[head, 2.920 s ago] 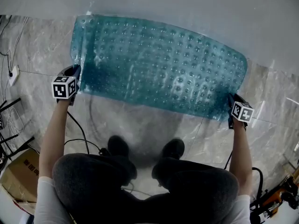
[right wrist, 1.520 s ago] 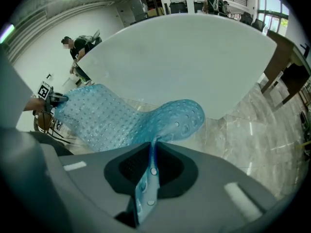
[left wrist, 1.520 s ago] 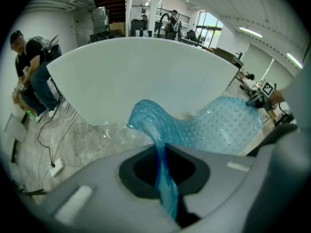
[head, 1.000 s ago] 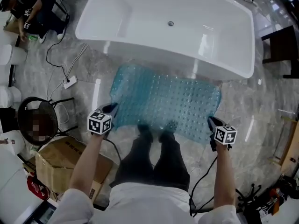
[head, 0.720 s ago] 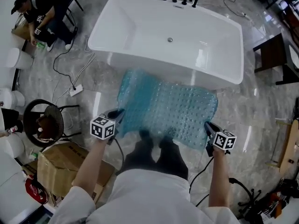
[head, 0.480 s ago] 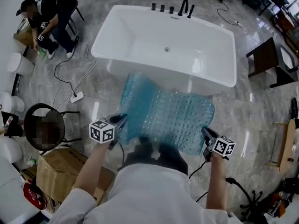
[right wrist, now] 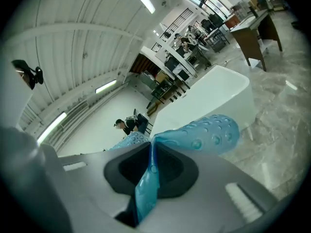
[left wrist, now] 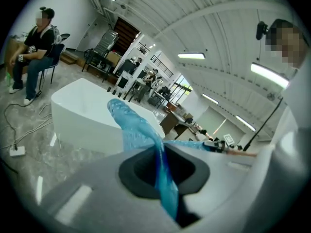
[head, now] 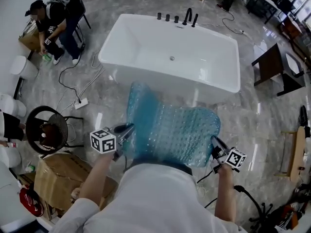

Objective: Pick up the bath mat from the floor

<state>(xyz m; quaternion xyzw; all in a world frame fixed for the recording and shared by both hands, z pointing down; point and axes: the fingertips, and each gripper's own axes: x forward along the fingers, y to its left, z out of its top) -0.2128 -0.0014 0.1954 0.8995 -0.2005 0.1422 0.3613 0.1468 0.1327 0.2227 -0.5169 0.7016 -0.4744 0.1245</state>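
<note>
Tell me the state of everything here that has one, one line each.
bath mat: lifted, hanging between both grippers, far edge curled
left gripper: shut on the bath mat's edge
right gripper: shut on the bath mat's edge
bathtub: empty

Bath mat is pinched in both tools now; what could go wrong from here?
Slip: the left tool and right tool each pinch only a thin corner edge of the bath mat; its weight could pull it free.
Snag: the mat's far end curls close to the bathtub wall and might catch there.
Trip: the mat hides the floor ahead, and cables lie nearby.
</note>
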